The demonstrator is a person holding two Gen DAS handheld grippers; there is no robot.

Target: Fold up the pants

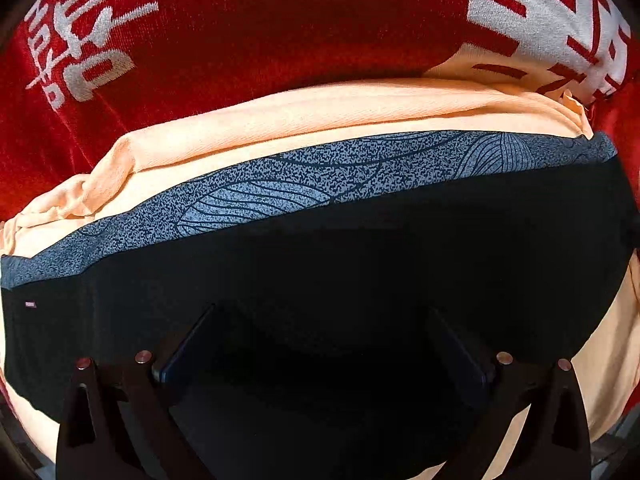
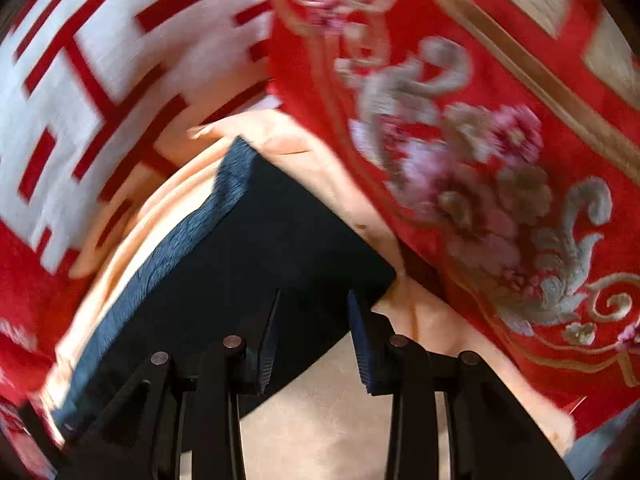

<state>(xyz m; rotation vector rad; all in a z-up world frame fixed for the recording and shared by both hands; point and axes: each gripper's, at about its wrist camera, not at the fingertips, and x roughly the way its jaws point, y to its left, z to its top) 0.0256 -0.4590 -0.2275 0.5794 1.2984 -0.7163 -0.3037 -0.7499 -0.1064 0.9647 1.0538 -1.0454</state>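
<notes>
Left gripper (image 1: 320, 344): jaws spread wide, released, nothing between them. The pants (image 1: 340, 272), black with a grey patterned waistband (image 1: 280, 184), lie folded directly ahead of and beneath its fingers, resting on a peach cloth (image 1: 304, 116) over a red blanket (image 1: 260, 28). Right gripper (image 2: 314, 320): jaws apart, hovering at the garment's near corner; the view is blurred, so contact with the fabric apparently cannot be confirmed.

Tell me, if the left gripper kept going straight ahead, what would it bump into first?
Most likely the black pants lying right in front of the open left gripper; beyond them come the peach cloth and the red blanket.
</notes>
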